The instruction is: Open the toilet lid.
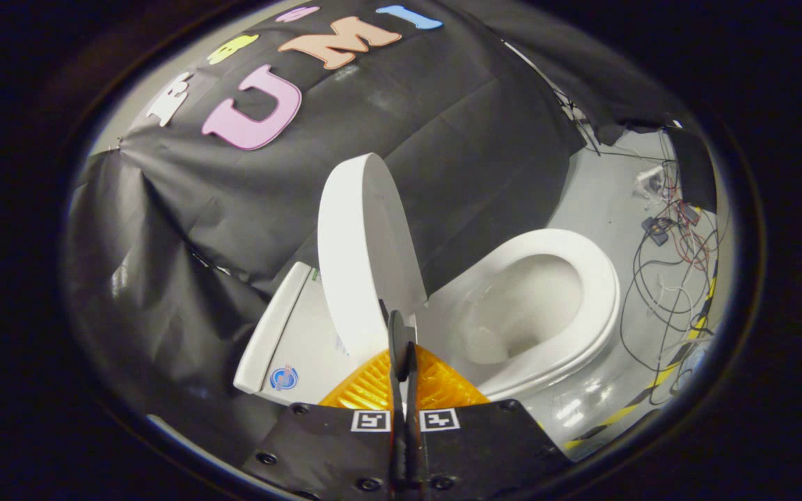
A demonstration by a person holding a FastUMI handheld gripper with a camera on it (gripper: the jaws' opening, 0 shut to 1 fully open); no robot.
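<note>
the gripper (402,330) has its two fingers pressed together with no gap, and their tips sit at the lower edge of the toilet lid (363,250), though it is not clear if they pinch it. the lid stands raised, almost upright, between the tank (286,334) and the open seat (568,306). loose cables (665,278) lie on the floor (603,202) beyond the bowl.

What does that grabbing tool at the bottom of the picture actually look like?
The gripper has two thin, flat fingers standing side by side, pressed close together. Behind them sit ribbed orange pieces fanning out to each side. Below that is a black body with round screws, carrying two small square black-and-white markers, one on each side of the fingers.
</note>
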